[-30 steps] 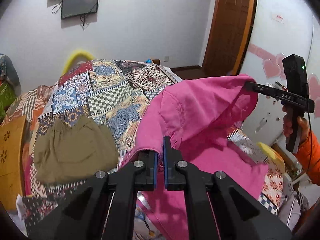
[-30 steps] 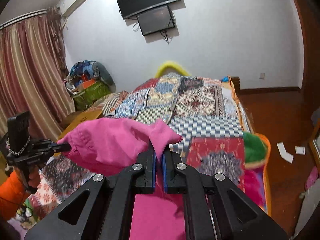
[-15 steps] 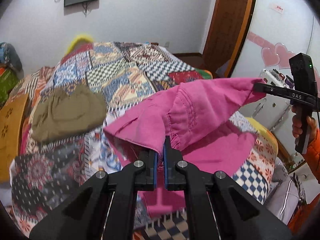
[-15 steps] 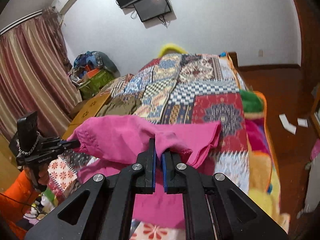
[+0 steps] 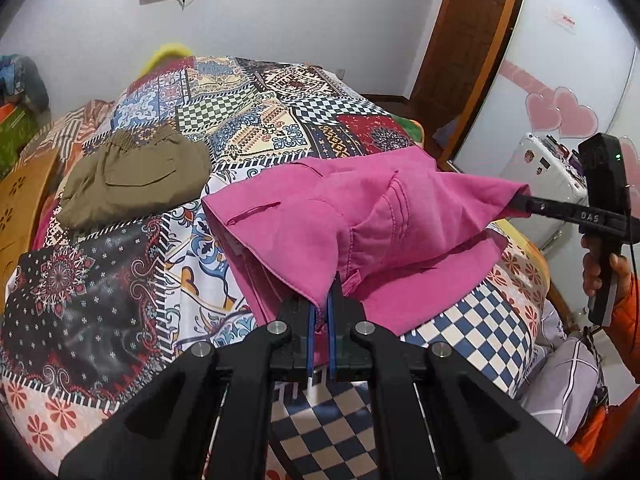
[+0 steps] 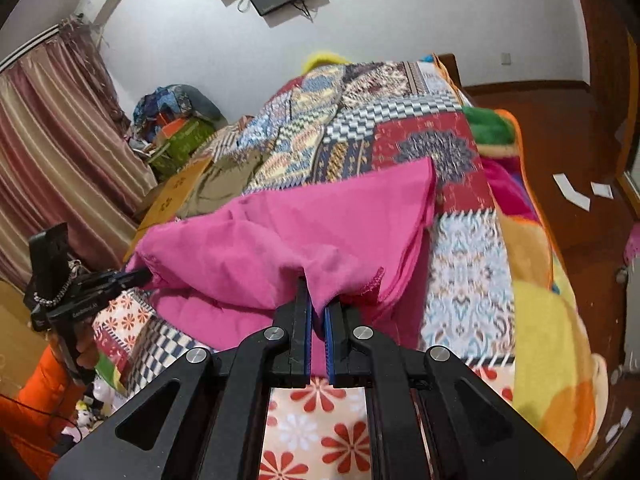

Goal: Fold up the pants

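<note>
Bright pink pants [image 5: 360,216] [image 6: 288,236] hang folded over themselves above the patchwork bedspread [image 5: 256,120], their far part resting on the bed. My left gripper [image 5: 320,312] is shut on one near corner of the pink cloth, which bunches between the blue pads. In the right wrist view, my right gripper [image 6: 316,312] is shut on the other near corner. Each gripper shows in the other's view: the right gripper [image 5: 520,200] at the cloth's right tip and the left gripper [image 6: 140,276] at its left tip, each in a hand with an orange sleeve.
Folded olive-brown pants [image 5: 132,176] lie on the bed to the left of the pink ones. A wooden board [image 5: 20,200] lines the bed's left side. A white suitcase [image 5: 548,168] and a brown door [image 5: 468,28] stand to the right. Clutter and curtains [image 6: 52,152] fill the far left.
Both grippers have come down and forward with the pink pants, and the far part of the cloth now rests on the bedspread. Both grips stayed shut.
</note>
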